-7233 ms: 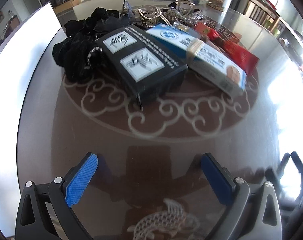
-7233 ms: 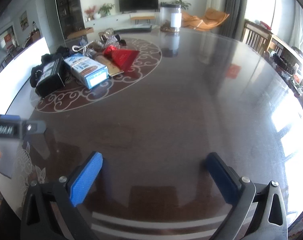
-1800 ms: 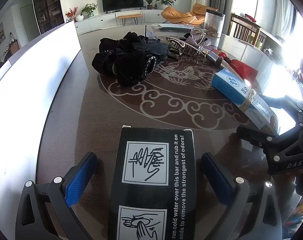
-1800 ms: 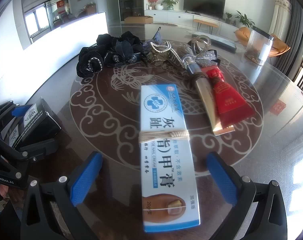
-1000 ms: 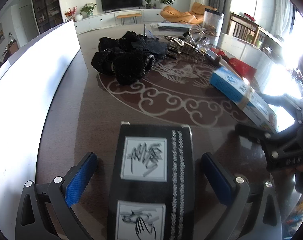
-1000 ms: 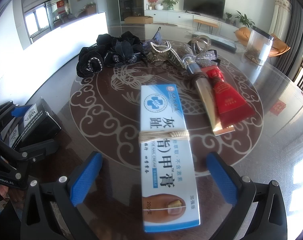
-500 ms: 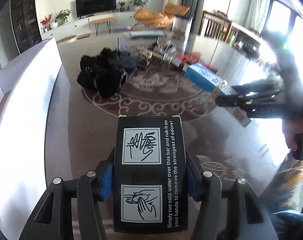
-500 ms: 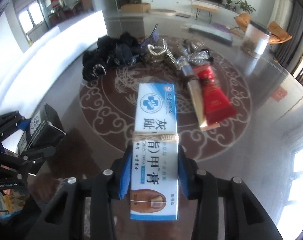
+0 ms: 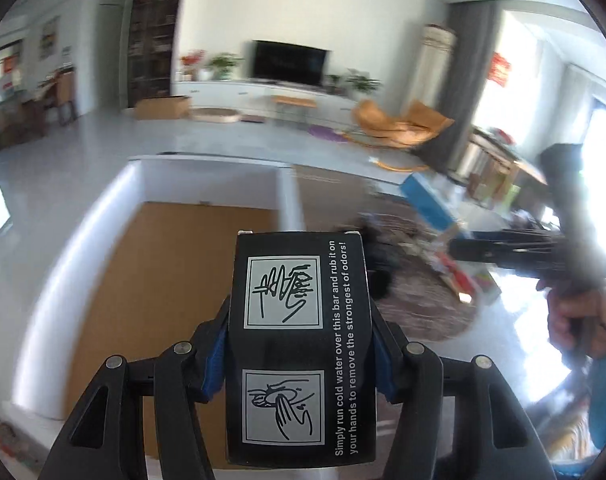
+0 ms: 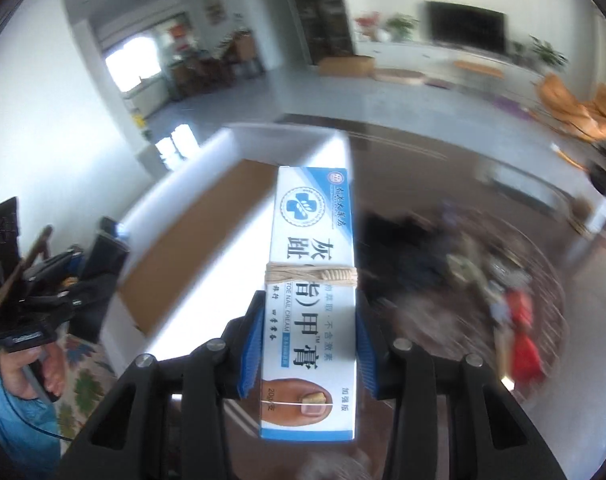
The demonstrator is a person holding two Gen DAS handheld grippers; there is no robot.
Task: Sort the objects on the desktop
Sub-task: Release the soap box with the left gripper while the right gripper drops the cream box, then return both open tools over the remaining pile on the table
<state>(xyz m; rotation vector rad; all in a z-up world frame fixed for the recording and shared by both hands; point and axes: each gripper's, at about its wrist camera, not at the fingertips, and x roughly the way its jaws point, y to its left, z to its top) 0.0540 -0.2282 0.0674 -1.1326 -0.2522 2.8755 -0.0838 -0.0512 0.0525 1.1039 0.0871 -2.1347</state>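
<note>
My left gripper (image 9: 299, 350) is shut on a black box (image 9: 299, 312) printed with hand-washing pictures, its blue pads pressing both long sides. I hold it in the air above a white bin (image 9: 211, 182) with a brown floor. My right gripper (image 10: 307, 354) is shut on a blue-and-white toe nail cream box (image 10: 313, 248) tied with string, also lifted, near the bin's rim (image 10: 175, 184). Each view shows the other gripper at its edge: the cream box (image 9: 431, 200) at the right, the black box (image 10: 103, 252) at the left.
Black hair accessories (image 9: 377, 256), a red tube (image 10: 523, 344) and other blurred small items lie on the patterned dark glass table (image 10: 443, 168) to the right of the bin. A person's hand (image 9: 575, 320) grips the right tool's handle. A living room lies beyond.
Both grippers went from open around their boxes to shut on them. Both boxes have risen off the table and swung left toward the white bin.
</note>
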